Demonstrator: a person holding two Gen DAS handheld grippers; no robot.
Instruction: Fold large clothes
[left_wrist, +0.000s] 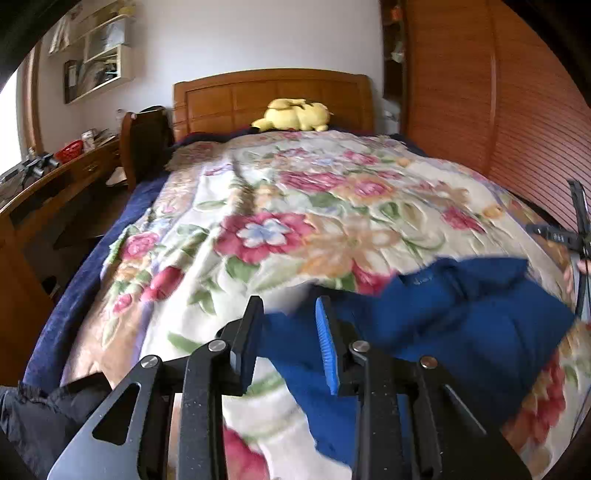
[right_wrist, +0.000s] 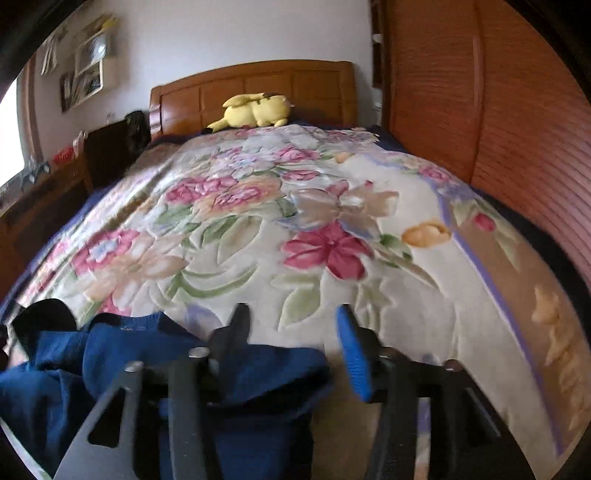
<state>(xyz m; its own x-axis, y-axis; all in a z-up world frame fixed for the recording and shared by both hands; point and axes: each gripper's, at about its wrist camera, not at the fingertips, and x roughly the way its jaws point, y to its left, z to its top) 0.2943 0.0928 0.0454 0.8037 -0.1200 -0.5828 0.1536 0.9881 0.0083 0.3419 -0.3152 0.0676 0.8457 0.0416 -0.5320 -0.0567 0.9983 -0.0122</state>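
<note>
Blue garment (left_wrist: 461, 317), one; yellow plush (left_wrist: 295, 115), one; claws, two.

Wall: white (left_wrist: 258, 33), plain behind the bed.
Bed: wooden headboard (left_wrist: 273, 98), floral blanket (left_wrist: 295, 206), yellow plush toy (left_wrist: 295, 115) at the head.
Left side: wooden desk (left_wrist: 55, 188), chair (left_wrist: 142, 142), wall shelves (left_wrist: 103, 55).
Right side: slatted wooden wardrobe doors (left_wrist: 517, 110).
Light: daylight from the window (left_wrist: 9, 125).

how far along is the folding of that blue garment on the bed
Done: the blue garment lies on the floral blanket, bunched with overlapping layers, not a neat fold. In hand: nothing; the left gripper and right gripper are both open above it. Left: smoothing it and making the folds.
</note>
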